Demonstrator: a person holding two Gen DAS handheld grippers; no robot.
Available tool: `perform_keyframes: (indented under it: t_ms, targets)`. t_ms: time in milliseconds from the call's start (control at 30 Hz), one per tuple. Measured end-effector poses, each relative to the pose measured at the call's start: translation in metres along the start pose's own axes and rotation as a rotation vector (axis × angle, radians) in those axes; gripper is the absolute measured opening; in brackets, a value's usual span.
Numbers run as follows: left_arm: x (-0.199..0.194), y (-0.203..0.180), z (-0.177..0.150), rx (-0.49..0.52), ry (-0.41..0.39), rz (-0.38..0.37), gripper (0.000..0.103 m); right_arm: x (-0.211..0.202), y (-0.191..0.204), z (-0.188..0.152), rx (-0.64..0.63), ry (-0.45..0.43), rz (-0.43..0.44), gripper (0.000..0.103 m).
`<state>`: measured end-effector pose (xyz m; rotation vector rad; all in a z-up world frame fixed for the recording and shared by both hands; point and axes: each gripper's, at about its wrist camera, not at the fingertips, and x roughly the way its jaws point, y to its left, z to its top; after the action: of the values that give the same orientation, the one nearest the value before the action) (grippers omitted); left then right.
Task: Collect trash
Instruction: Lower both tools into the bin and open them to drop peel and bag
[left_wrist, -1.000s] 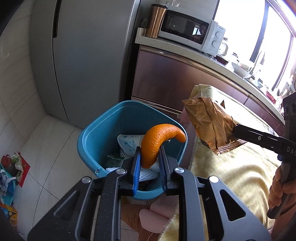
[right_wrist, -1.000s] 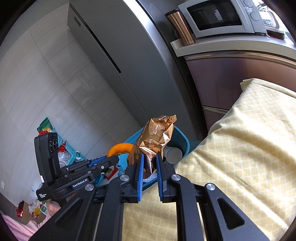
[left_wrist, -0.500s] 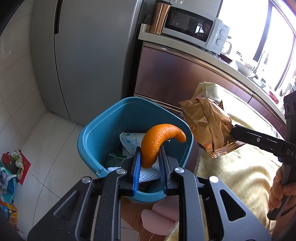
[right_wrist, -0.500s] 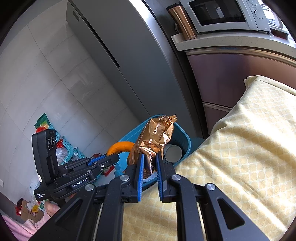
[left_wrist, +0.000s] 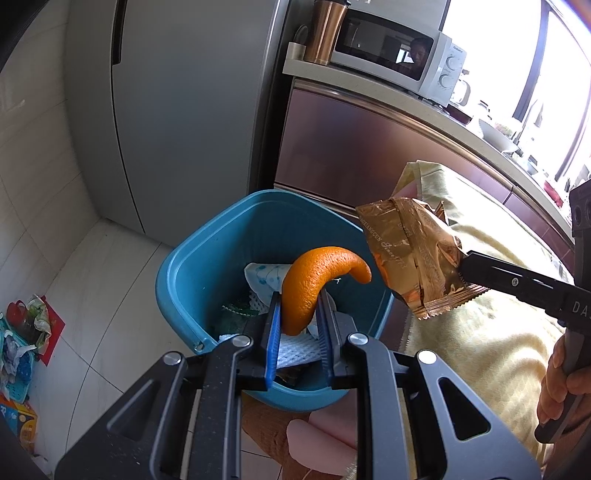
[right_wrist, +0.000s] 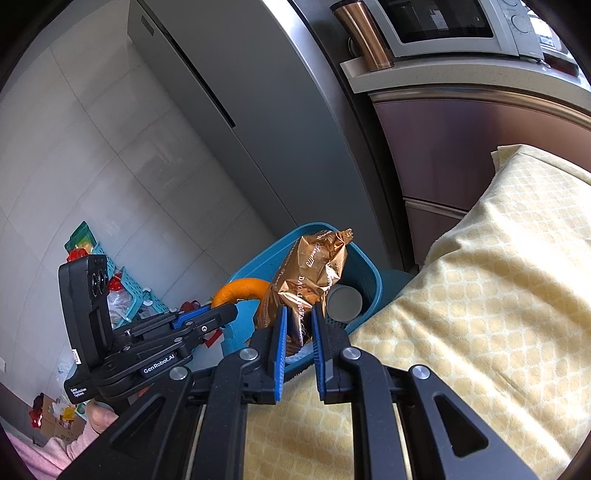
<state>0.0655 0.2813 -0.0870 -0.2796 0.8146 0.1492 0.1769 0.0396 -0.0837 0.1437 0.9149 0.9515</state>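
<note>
My left gripper (left_wrist: 297, 302) is shut on a curved orange peel (left_wrist: 314, 280) and holds it over the open blue trash bin (left_wrist: 207, 251). The bin holds white paper and other scraps. My right gripper (right_wrist: 297, 317) is shut on a crumpled gold snack wrapper (right_wrist: 314, 269), held at the bin's right rim (right_wrist: 364, 258). The wrapper also shows in the left wrist view (left_wrist: 410, 254), with the right gripper (left_wrist: 461, 266) behind it. The left gripper (right_wrist: 225, 314) and peel (right_wrist: 240, 290) show in the right wrist view.
A table under a yellow cloth (right_wrist: 480, 295) stands right of the bin. A grey fridge (left_wrist: 177, 103) and a brown cabinet (left_wrist: 369, 155) with a microwave (left_wrist: 399, 48) and copper tumbler (left_wrist: 327, 31) stand behind. Clutter (left_wrist: 22, 332) lies on the floor at left.
Both grippers have moved closer to the bin. The wrapper has come down to the bin's right rim, and the peel sits further over the opening.
</note>
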Motion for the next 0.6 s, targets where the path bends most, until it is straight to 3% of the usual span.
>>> perform_keyframes:
  t_ms: [600]
  targets:
    - [0.015, 0.004, 0.0, -0.014, 0.024, 0.022, 0.019, 0.024, 0.008, 0.003, -0.016, 0.044, -0.038, 0.012]
